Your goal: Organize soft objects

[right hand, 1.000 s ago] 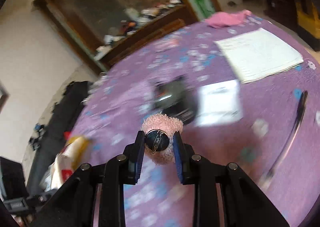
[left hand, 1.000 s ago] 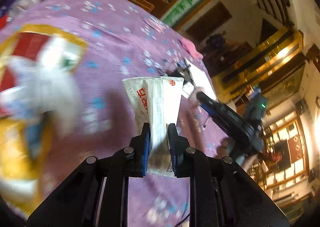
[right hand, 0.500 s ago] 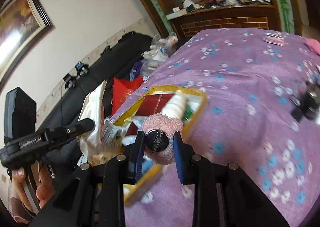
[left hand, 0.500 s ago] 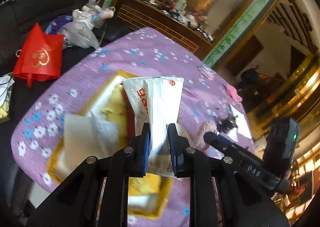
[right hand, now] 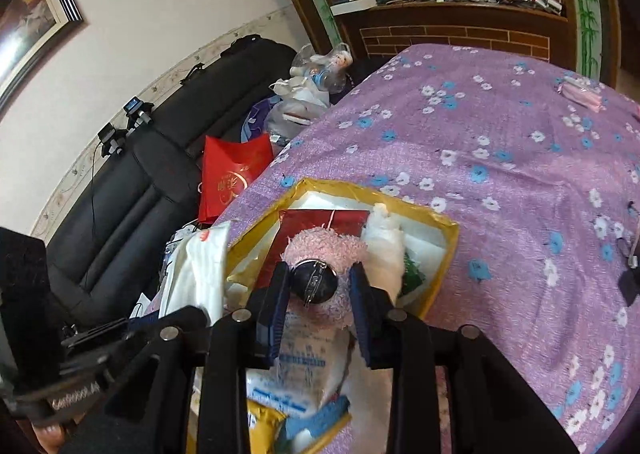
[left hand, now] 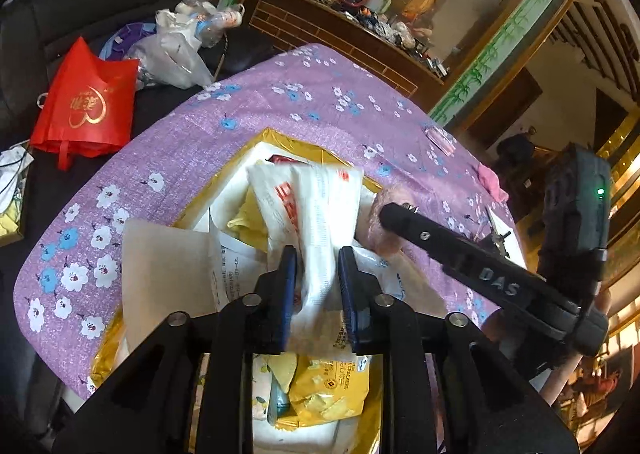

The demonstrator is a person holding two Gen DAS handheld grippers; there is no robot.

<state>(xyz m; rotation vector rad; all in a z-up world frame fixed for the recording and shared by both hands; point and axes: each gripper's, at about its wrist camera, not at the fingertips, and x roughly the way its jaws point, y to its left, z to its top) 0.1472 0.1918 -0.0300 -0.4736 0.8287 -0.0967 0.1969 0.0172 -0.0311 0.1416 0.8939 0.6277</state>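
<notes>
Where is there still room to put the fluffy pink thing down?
The gold box is crowded: red packet, white roll, yellow snack bag and papers fill it. Bare purple tablecloth lies beyond the box's far rim, up to the pink packet. The right gripper holds the pink plush above the box.

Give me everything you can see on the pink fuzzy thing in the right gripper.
The pink plush piece is a small rounded tuft of fuzzy, looped pile. A round dark metallic disc with a pin bar across it faces the camera, like a brooch backing. The right gripper is shut on it, blue pads pressing either side. It hangs above the gold-rimmed box, in front of a white rolled cloth.
</notes>
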